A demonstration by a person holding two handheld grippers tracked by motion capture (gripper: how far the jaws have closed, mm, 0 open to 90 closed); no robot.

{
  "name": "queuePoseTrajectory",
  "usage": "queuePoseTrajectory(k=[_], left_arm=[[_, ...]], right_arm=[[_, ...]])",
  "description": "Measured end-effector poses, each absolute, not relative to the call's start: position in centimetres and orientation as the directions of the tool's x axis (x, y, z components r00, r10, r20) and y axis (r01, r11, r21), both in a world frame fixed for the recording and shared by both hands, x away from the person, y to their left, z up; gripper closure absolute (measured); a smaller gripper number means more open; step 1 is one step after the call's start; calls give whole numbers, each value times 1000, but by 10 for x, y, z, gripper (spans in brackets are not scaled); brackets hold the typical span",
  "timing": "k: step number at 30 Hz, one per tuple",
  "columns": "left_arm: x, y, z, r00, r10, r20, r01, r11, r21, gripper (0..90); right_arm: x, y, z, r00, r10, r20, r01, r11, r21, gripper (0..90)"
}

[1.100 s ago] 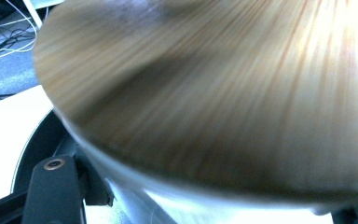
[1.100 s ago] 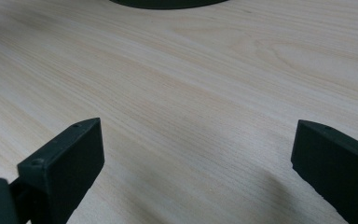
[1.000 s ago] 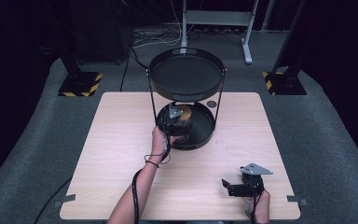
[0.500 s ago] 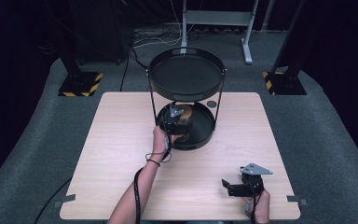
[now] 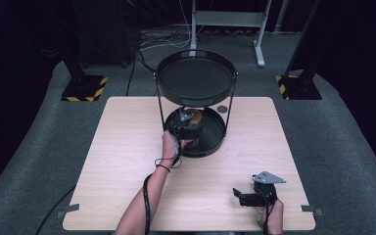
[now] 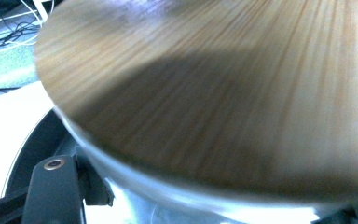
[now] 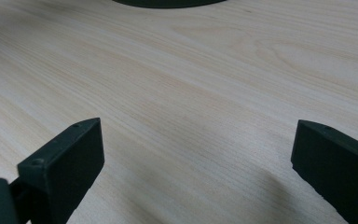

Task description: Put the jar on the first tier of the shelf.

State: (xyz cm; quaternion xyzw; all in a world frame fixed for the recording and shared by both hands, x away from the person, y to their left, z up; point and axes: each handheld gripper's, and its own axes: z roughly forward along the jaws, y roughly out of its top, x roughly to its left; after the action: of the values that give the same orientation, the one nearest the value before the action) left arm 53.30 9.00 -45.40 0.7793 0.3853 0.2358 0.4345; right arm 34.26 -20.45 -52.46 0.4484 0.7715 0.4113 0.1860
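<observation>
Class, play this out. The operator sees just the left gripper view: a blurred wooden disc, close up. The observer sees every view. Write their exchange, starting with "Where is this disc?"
Operator: Where is this disc?
Observer: The wooden disc sits in the lower tray of a black two-tier stand, right at the left tool.
Operator: Where is my other tool?
Observer: The right tool is low over the table, near its right corner on the person's side.
Operator: Is it holding anything?
Observer: No. Its jaws stand wide apart, with bare tabletop between them.
</observation>
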Motion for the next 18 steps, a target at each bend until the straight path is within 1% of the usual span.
queuePoseTrajectory(k=[5, 10, 12, 18], left_arm=[[536, 90, -457, 586, 810, 18, 402, -310, 861, 255], [539, 89, -462, 589, 808, 22, 411, -323, 852, 255], [539, 89, -463, 584, 812, 10, 413, -308, 857, 255], [538, 91, -466, 592, 806, 9, 394, -299, 869, 255]], right_arm=[[342, -204, -525, -529, 845, 80, 538, 261, 802, 19], [342, -205, -524, -530, 844, 78, 535, 262, 803, 19], [342, -205, -524, -530, 844, 78, 535, 262, 803, 19], [342, -204, -524, -530, 845, 75, 533, 263, 804, 19]])
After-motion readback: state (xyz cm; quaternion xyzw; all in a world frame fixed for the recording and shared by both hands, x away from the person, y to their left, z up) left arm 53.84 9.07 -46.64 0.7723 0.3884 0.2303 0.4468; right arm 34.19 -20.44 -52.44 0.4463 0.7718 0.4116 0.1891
